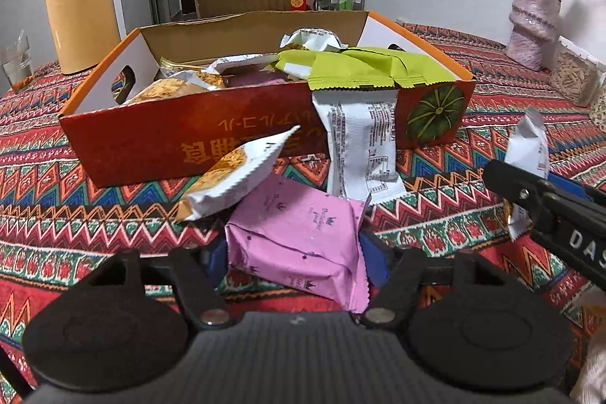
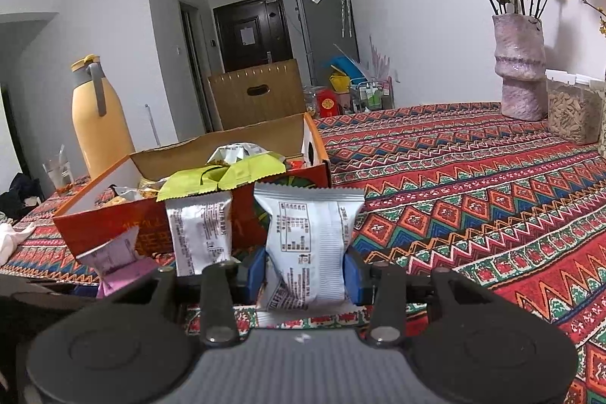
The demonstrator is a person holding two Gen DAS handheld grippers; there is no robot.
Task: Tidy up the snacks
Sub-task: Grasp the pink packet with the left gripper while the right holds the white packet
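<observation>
Two packets in hand: pink snack packet between left gripper pads, on tablecloth before red box; silver packet pinched upright by right gripper. Light, soft, crinkly film; grip mid-body, gently

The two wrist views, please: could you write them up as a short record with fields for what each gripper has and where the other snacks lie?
left gripper: jaws either side of the pink packet; pad contact unclear
right gripper: shut on the silver packet, held upright
box: cardboard, open, on the patterned tablecloth, snacks inside
green packets: draped over the box's front edge
white packet: leaning against the box front
orange-and-white packet: tilted, resting on the pink packet
</observation>
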